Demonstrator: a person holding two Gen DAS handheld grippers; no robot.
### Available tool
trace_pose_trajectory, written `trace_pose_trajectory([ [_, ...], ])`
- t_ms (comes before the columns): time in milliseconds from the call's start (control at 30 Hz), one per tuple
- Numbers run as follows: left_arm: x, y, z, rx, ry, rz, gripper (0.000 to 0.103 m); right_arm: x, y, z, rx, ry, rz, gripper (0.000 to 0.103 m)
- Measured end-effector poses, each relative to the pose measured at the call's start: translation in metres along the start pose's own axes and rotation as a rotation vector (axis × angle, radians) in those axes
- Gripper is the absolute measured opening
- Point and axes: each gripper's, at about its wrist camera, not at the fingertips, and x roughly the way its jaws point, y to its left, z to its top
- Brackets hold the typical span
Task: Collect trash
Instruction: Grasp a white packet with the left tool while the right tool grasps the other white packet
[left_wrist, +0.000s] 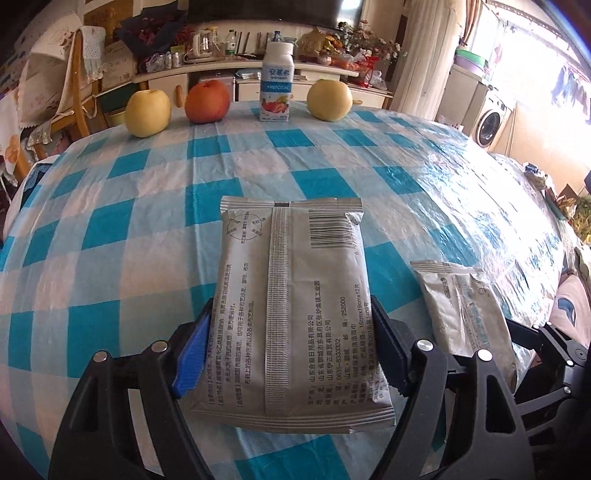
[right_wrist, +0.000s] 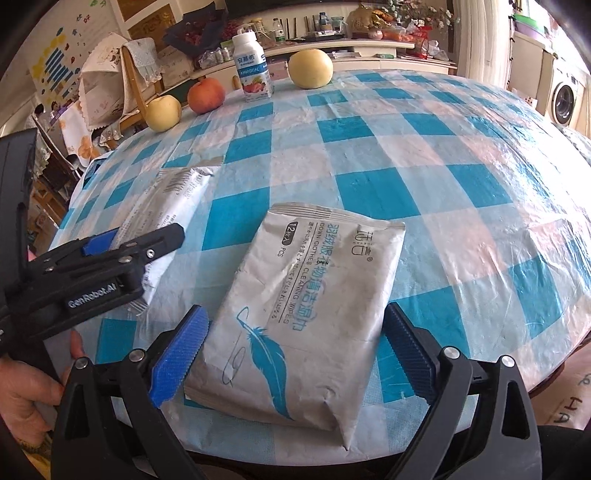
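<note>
Nearest the left wrist camera: left gripper (left_wrist: 290, 345), blue pads pressed against both long edges of a silver wipes packet (left_wrist: 291, 306), printed back side up with barcode and seam showing; packet clamped at its near half, far end reaching out over the blue-and-white checked tablecloth (left_wrist: 147, 221). Whether lifted clear of the cloth or resting on it, hard to tell from this angle.

Just to its right, a second silver packet (right_wrist: 306, 317), feather print and "CLEANING WIPES" face up, lying flat near the table's front edge. Right gripper (right_wrist: 295, 343) spread wide around it: left pad (right_wrist: 177, 358) touching or almost touching the packet's edge, right pad (right_wrist: 410, 350) standing off with a visible gap. Not clamped.

Along the far edge of the table, well apart from both packets: yellow apple (left_wrist: 147, 112), red apple (left_wrist: 207, 100), white drink bottle (left_wrist: 276, 83) upright, another yellow apple (left_wrist: 329, 99). Beyond, a cluttered sideboard (left_wrist: 240, 66) and a washing machine (left_wrist: 489, 123) by the window.
</note>
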Motion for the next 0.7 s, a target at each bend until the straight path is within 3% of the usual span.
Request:
trace_pose_trajectory([
  [167, -0.018, 0.020, -0.002, -0.057, -0.045, 0.008, 0.078, 0.008, 0.009, 0.002, -0.052, -0.010, -0.053, 0.096],
  [400, -0.028, 0.037, -0.004, -0.111, -0.047, -0.005, 0.078, 0.017, 0.016, 0.003, -0.115, -0.019, -0.118, 0.094],
  [700, -0.034, 0.045, -0.002, -0.123, -0.049, -0.033, 0.078, 0.019, 0.027, 0.007, -0.148, -0.046, -0.095, 0.077],
])
